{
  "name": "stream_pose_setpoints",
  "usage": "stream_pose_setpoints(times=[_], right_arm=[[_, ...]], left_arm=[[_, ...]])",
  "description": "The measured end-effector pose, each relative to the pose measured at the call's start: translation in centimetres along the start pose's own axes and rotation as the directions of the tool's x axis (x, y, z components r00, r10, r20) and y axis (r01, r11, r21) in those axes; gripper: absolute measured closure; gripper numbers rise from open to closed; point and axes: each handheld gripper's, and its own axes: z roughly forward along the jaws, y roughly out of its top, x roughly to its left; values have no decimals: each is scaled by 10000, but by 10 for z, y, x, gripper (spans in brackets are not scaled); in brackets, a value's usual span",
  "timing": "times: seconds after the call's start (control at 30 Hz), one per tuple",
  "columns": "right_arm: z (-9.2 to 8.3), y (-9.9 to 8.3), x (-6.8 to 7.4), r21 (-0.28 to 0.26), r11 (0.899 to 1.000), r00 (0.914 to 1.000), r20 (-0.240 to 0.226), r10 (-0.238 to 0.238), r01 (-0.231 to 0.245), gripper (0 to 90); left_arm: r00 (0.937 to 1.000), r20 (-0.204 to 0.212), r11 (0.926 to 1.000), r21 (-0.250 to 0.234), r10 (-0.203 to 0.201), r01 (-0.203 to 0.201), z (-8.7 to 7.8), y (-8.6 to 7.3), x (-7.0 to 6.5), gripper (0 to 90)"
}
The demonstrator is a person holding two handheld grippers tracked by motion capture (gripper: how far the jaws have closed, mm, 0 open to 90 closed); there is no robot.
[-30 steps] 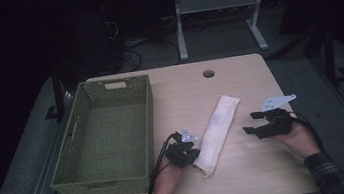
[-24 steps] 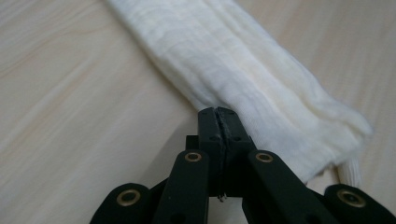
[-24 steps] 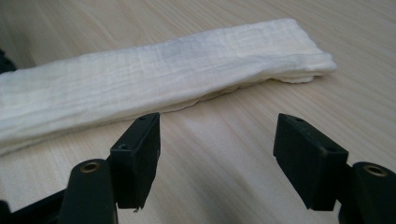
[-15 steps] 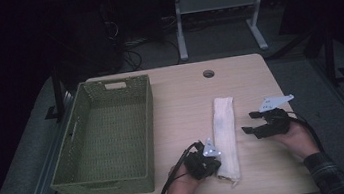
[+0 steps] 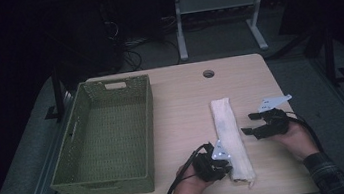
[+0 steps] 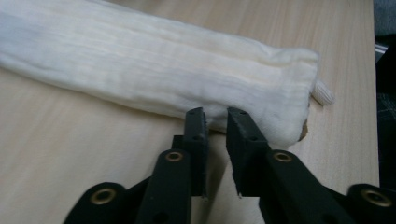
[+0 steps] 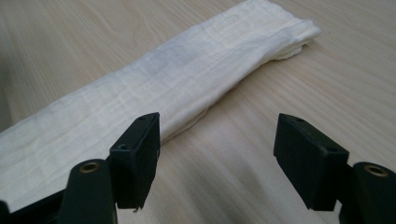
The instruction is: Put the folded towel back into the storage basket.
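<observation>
Folded cream cloth (image 5: 230, 137) lies on the wooden table (image 5: 181, 106); our left gripper (image 6: 215, 120), jaws nearly closed, noses its near end, the right gripper (image 7: 217, 135) gaping alongside. Next, probably, a pinch.

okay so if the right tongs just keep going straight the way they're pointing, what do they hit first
Most likely the folded white cloth. In the right gripper view the right tongs stand wide open, aimed across bare table toward the cloth's long edge. In the high view they point left at it, with nothing between. Exact height is unclear.
</observation>
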Motion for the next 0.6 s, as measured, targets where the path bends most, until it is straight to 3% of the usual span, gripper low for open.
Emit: stream_pose_setpoints(times=[0.1,0.3,0.6], right_arm=[[0,0,-1,-24,10000,10000,17,-1,1,312],[0,-1,-1,23,10000,10000,75,7,-7,315],[0,-1,-4,58,10000,9999,155,36,-37,315]], left_arm=[[9997,247,9999,-121,50,-47,-8,3,9,617],[9960,611,9978,-183,651,-641,-10,19,19,399],[9906,774,9936,-134,1126,-1119,13,40,30,217]])
